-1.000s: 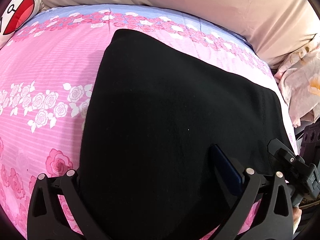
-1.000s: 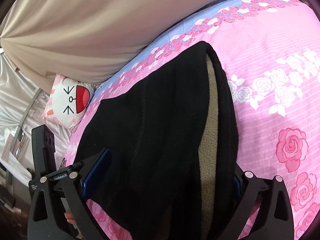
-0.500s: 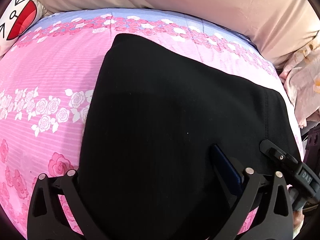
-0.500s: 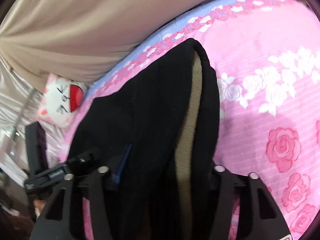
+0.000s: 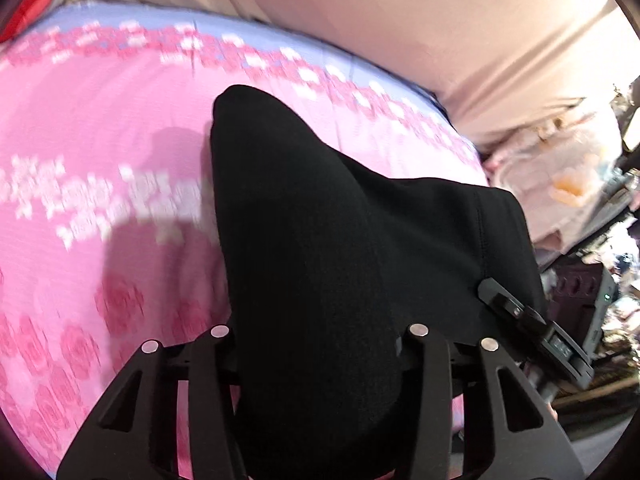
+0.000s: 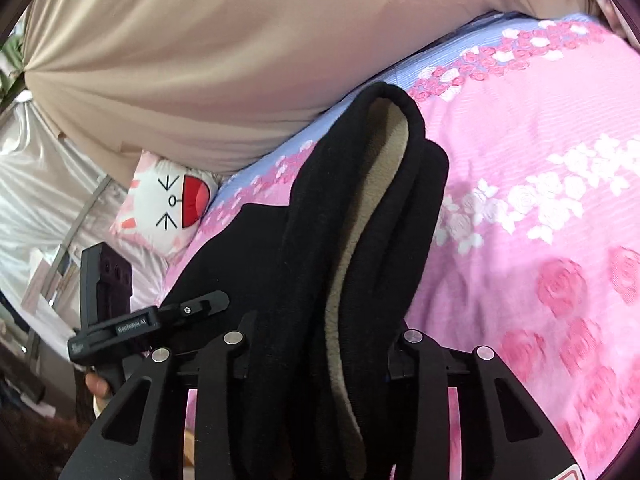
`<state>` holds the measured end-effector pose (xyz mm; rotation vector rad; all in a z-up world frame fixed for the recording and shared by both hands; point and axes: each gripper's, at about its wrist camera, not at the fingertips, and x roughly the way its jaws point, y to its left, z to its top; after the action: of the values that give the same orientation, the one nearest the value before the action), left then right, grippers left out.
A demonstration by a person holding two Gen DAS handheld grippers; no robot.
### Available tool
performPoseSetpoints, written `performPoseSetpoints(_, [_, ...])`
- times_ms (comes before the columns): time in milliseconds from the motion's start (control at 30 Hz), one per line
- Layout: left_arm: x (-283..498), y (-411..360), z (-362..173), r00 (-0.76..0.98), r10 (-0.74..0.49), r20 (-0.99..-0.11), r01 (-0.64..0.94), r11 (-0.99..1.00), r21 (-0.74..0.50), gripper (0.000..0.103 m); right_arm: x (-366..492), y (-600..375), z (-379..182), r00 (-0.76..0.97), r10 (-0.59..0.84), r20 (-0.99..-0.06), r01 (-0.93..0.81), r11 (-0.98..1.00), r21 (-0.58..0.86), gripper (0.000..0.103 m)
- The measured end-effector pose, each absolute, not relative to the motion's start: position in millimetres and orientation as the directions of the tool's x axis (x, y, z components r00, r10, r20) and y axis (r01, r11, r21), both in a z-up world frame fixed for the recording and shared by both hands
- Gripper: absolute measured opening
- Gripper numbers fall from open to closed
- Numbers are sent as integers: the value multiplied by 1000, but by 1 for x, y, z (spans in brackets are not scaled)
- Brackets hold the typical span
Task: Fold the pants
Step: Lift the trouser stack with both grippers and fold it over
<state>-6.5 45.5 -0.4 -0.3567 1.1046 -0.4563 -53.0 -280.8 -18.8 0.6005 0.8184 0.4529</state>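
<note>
In the left wrist view, the left hand-held gripper (image 5: pixel 316 344) was pinching a thick bunch of the black pants (image 5: pixel 320 220), the cloth filling the whole gap between its fingers and rising away from it in a tent-like hump. The pants were lifted off the pink rose-print bedsheet (image 5: pixel 100 208) on the near side, while their far rounded end looked to rest on the sheet, short of the beige pillow (image 5: pixel 400 20) at the head of the bed. The sheet was blurred, which suggested motion. The right hand-held gripper (image 5: pixel 532 332) showed beside the pants' seamed edge, to the side of the left one.

In the right wrist view, the right hand-held gripper (image 6: pixel 320 340) was likewise clamped on several layers of the pants (image 6: pixel 360 220), black outside with a tan fleecy lining showing at the open hem. The layers hung in a long fold reaching toward the beige pillow (image 6: pixel 200 60); a cartoon-face cushion (image 6: pixel 168 204) lay beyond the pants, under that pillow. The left hand-held gripper (image 6: pixel 160 320) sat just beside the pants' other edge.

The step appeared to be carrying the held end over to make the fold. To do it well, both grippers should probably travel together at equal height toward the pillow end, keeping every layer pinched and the edges aligned, and lower the cloth flat before letting go, since the thick lined layers could slip unevenly
</note>
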Motion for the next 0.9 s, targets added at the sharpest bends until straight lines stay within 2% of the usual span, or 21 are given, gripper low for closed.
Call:
performPoseSetpoints(133, [-22, 35, -23, 334, -480, -811, 174, 877, -447, 51, -68, -290, -45, 559, 580, -592, -76, 747, 661, 40])
performPoseSetpoints(167, [-23, 33, -28, 333, -467, -819, 169, 884, -436, 59, -69, -294, -56, 550, 578, -603, -49, 743, 668, 42])
performPoseSetpoints(267, [-22, 38, -43, 331, -476, -815, 105, 877, -469, 87, -71, -305, -73, 538, 612, -579, 2, 687, 727, 59])
performPoseSetpoints(300, [-24, 37, -42, 345, -498, -796, 115, 864, -491, 94, -71, -308, -78, 537, 620, -572, 15, 671, 741, 57])
performPoseSetpoints(367, [-25, 31, -42, 350, -491, -798, 134, 869, -476, 98, -71, -307, -78, 539, 616, -574, -6, 684, 729, 60])
performPoseSetpoints(467, [-30, 13, -42, 399, -418, -816, 162, 908, -386, 98, -71, -298, -74, 553, 602, -577, -41, 711, 702, 67])
performPoseSetpoints(533, [-30, 9, -42, 417, -394, -819, 155, 919, -363, 96, -70, -292, -72, 569, 580, -583, -46, 731, 681, 68])
performPoseSetpoints(567, [-29, 10, -40, 429, -390, -815, 140, 920, -366, 81, -71, -290, -71, 577, 565, -590, -48, 744, 666, 62])
performPoseSetpoints(600, [-29, 13, -37, 434, -403, -806, 134, 913, -385, 69, -71, -290, -71, 581, 562, -589, -45, 745, 666, 50])
performPoseSetpoints(633, [-28, 19, -34, 439, -411, -799, 134, 909, -394, 62, -70, -289, -71, 581, 571, -579, -48, 735, 677, 42])
performPoseSetpoints(667, [-29, 21, -27, 447, -426, -787, 149, 903, -404, 49, -72, -291, -68, 589, 578, -564, -53, 725, 687, 40])
performPoseSetpoints(767, [-32, 28, -14, 462, -449, -765, 189, 892, -410, 41, -79, -284, -45, 615, 581, -534, -124, 739, 662, 36])
performPoseSetpoints(900, [-47, 29, 18, 520, -483, -704, 260, 875, -408, 39, -91, -276, -12, 646, 583, -492, -202, 753, 626, 36])
